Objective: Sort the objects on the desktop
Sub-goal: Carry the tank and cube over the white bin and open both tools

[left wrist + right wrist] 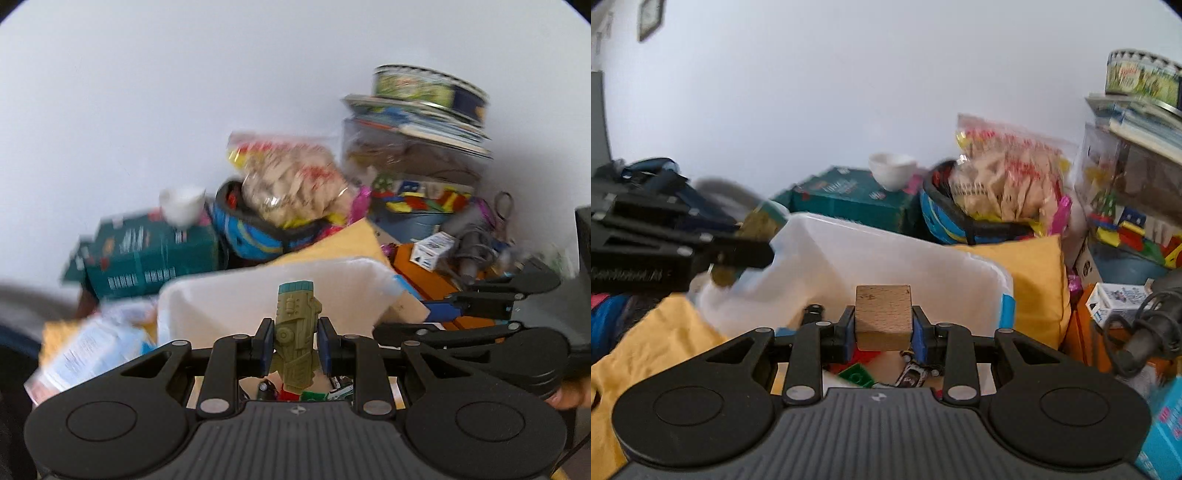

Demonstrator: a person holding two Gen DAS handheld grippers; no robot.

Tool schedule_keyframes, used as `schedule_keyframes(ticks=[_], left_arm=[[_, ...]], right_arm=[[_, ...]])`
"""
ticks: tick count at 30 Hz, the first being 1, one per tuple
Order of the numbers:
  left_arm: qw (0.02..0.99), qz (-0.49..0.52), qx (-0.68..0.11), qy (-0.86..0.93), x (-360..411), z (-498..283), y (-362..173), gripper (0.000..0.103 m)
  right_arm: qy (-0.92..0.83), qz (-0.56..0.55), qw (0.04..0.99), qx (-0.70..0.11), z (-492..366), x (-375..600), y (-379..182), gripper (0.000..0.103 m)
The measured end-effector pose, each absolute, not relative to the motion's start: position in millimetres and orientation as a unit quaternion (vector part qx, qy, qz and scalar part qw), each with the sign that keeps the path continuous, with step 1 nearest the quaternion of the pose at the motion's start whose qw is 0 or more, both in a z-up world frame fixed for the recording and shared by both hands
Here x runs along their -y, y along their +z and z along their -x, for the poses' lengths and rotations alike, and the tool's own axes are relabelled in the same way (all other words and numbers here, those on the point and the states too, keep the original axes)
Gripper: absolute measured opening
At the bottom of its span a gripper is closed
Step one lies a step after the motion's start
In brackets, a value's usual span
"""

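Left gripper [295,341] clamps an olive-green toy figure [295,343] with a teal top, upright between the blue pads, held above the translucent white bin [221,306]. Through the gap under the jaws, small toys lie on the bin floor, blurred. Behind the bin, left to right: teal box [147,254] with a white cup [183,206] on top, blue-black basket [255,236] holding a snack bag [295,181], yellow cloth [343,243], stacked books under a round tin [428,88].

Right gripper [883,332] clamps a plain wooden cube [883,317] squarely between its pads, also held over the bin. Below it inside: a green brick [857,376] and a small toy car [912,374]. Far right, a black corded tool [1145,332] lies beside a small white box [1115,299].
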State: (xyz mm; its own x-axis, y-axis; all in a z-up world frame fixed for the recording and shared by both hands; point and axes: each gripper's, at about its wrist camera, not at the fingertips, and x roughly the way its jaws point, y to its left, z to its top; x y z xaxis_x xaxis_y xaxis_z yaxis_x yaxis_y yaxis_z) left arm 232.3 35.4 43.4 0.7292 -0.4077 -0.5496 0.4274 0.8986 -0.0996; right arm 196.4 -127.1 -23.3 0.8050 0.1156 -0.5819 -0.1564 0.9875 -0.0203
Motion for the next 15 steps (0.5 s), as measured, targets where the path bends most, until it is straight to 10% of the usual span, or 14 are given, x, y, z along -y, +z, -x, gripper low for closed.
schedule_keyframes(ticks=[6, 15], left_arm=[[0.916, -0.021, -0.349, -0.196, -33, -258, -7, 0.030], [0.924, 0.014, -0.335, -0.185, -50, -218, 7, 0.067]], right_arm=[[0.057, 0.029, 0.936, -0.345, -222, 130, -53, 0.038], [0.078, 0.024, 0.948, -0.307, -199, 136, -39, 0.060]])
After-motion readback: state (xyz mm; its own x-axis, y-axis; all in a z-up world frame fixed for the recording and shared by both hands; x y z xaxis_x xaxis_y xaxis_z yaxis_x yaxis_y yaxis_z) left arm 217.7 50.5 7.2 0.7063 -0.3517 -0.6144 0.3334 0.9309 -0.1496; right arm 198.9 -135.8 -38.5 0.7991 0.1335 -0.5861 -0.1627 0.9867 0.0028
